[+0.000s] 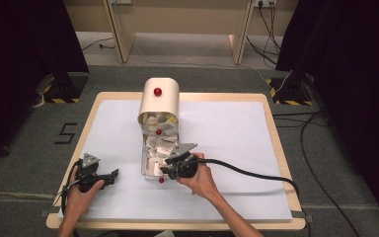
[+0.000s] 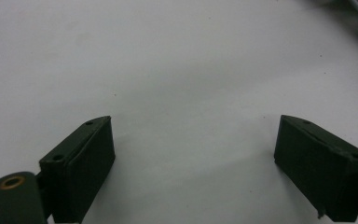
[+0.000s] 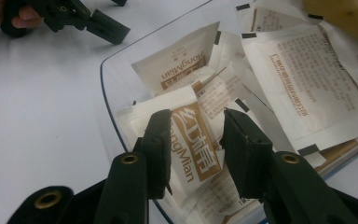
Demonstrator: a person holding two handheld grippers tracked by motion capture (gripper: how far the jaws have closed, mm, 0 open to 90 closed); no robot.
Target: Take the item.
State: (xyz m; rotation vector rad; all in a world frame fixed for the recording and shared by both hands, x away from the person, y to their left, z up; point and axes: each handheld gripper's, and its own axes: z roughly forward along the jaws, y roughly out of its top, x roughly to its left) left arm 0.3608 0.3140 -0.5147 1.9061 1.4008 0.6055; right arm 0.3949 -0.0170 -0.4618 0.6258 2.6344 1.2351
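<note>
A cream round-topped box [image 1: 159,101] with a red knob [image 1: 157,91] stands at the back middle of the table. A clear tray [image 1: 143,165] reaches out from it toward me, full of white and tan sachets [image 1: 158,145]. My right gripper [image 1: 167,168] is over the tray's near end. In the right gripper view its jaws are open a little, one on each side of a sachet printed HongMian [image 3: 193,140] that lies on the pile. My left gripper [image 1: 111,176] rests on the white sheet left of the tray, open wide [image 2: 193,154] with nothing between its fingers.
A white sheet [image 1: 227,148] covers the wooden table top. The tray's rim [image 3: 103,88] curves round the sachets, with a small red knob [image 1: 161,180] at its near end. A black cable [image 1: 256,173] trails right from my right gripper. The left gripper [image 3: 98,23] sits beyond the tray.
</note>
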